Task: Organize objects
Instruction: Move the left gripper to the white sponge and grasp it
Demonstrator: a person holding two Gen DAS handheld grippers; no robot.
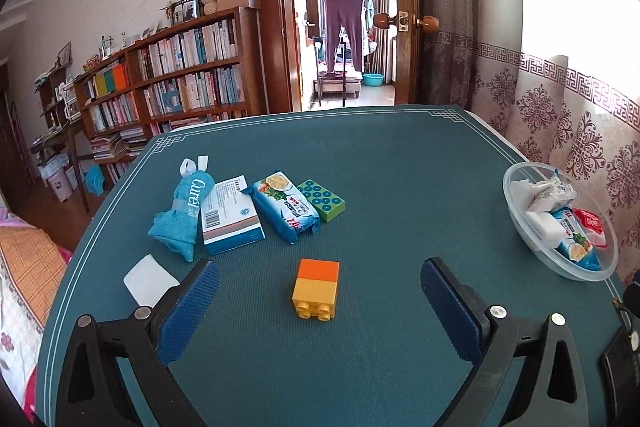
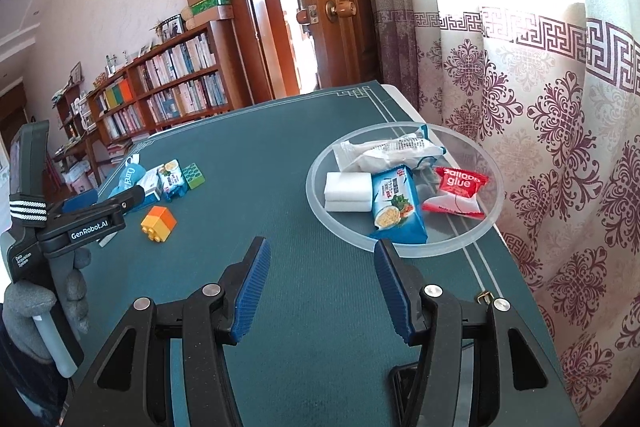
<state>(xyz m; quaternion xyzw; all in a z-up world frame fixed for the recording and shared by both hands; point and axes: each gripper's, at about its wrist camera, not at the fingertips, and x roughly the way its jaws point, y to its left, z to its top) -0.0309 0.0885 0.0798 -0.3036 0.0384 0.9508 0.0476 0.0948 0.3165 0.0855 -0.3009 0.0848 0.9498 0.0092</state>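
Note:
An orange and yellow toy brick (image 1: 316, 287) lies on the green table mat between the wide-open fingers of my left gripper (image 1: 320, 279), a little ahead of them; it also shows in the right wrist view (image 2: 159, 223). Behind it lie a blue rolled towel (image 1: 184, 211), a white and blue box (image 1: 231, 217), a blue snack pack (image 1: 286, 209) and a green brick (image 1: 325, 199). A clear bowl (image 2: 486, 227) at the right holds a snack pack (image 2: 396, 207), a white sponge (image 2: 347, 191), a red glue packet (image 2: 458, 193) and a white wrapper. My right gripper (image 2: 322, 257) is open and empty just before the bowl.
A white card (image 1: 150, 279) lies by my left gripper's left finger. The table mat (image 1: 400, 187) ends at a patterned curtain (image 2: 560, 147) on the right. A bookshelf (image 1: 180, 79) and an open door stand beyond the far edge.

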